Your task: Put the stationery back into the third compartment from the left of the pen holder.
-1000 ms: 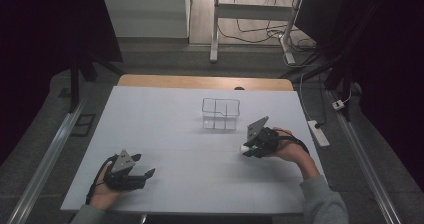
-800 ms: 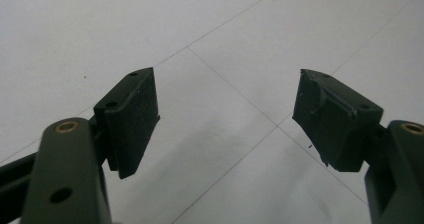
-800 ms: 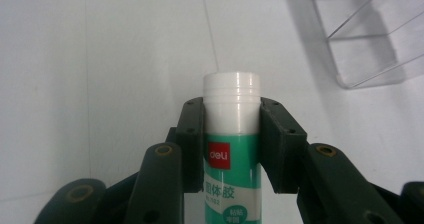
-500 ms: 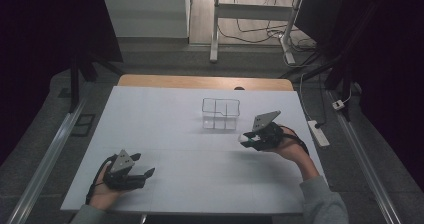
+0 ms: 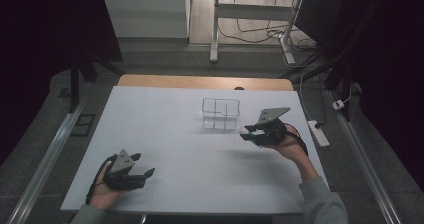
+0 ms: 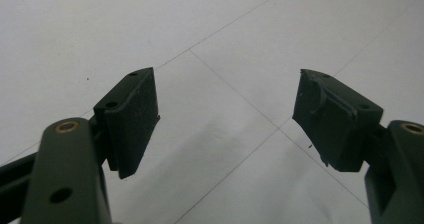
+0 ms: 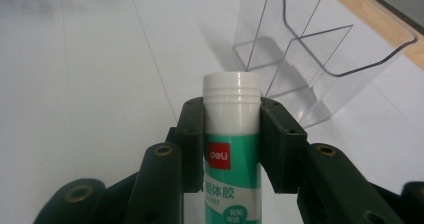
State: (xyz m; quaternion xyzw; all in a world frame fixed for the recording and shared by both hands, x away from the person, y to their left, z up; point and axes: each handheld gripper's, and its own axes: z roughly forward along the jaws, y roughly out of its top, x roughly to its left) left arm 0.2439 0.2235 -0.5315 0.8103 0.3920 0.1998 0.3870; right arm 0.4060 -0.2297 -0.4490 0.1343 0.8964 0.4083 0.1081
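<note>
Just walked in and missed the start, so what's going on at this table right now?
A person works at a white table with a tool in each hand. The right tool is shut on a green and white glue stick, held beside a clear divided organizer. The left tool is open with nothing in it, near the table's front edge.

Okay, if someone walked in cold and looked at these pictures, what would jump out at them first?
Most striking is the green-and-white glue stick clamped between the jaws of the right hand-held gripper, its white cap pointing toward the clear plastic organizer just beyond, in the far middle of the white table. At the near left, the left hand-held gripper rests wide open with nothing between its jaws.
</note>
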